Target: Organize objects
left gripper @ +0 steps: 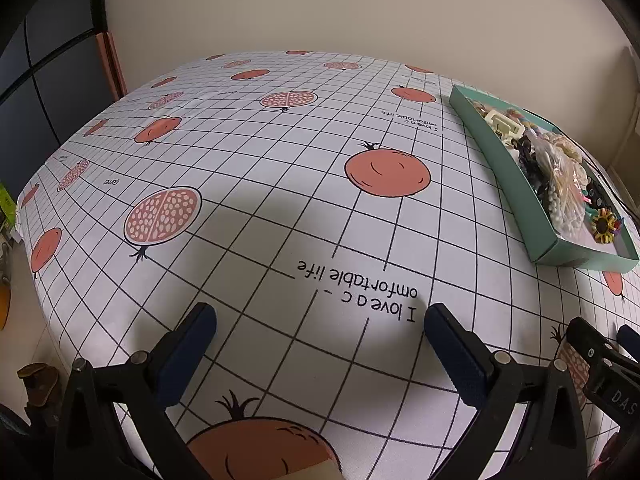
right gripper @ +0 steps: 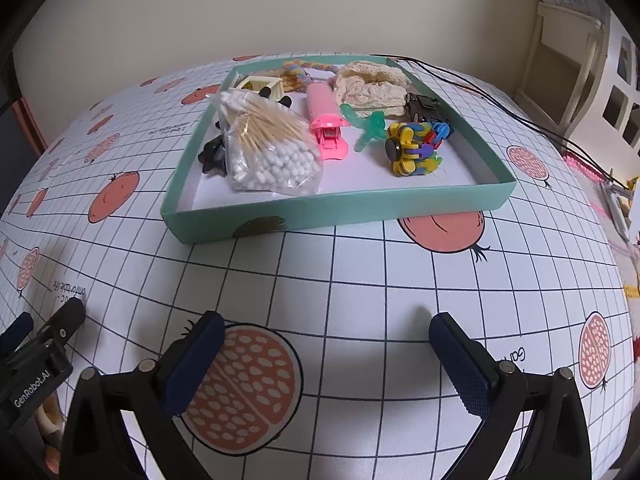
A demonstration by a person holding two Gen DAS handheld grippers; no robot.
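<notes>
A teal shallow box [right gripper: 340, 206] [left gripper: 506, 176] sits on the pomegranate-print tablecloth. Inside it lie a bag of cotton swabs [right gripper: 268, 148], a pink stapler [right gripper: 326, 124], a green plastic piece [right gripper: 366, 124], a multicoloured flower toy [right gripper: 414, 148] [left gripper: 604, 226], cream lace fabric [right gripper: 372, 88], a black clip [right gripper: 212, 156], a small black part [right gripper: 422, 106] and a cream clip [right gripper: 260, 86]. My right gripper [right gripper: 326, 338] hovers open in front of the box, empty. Over bare cloth to the box's left, my left gripper [left gripper: 320, 328] is also open and empty.
The tablecloth [left gripper: 260, 208] covers the whole table. Black cables [right gripper: 500, 108] run along the far right past the box. White furniture [right gripper: 568, 64] stands at the right wall. The other gripper shows at each view's lower corner: [left gripper: 604, 368], [right gripper: 36, 356].
</notes>
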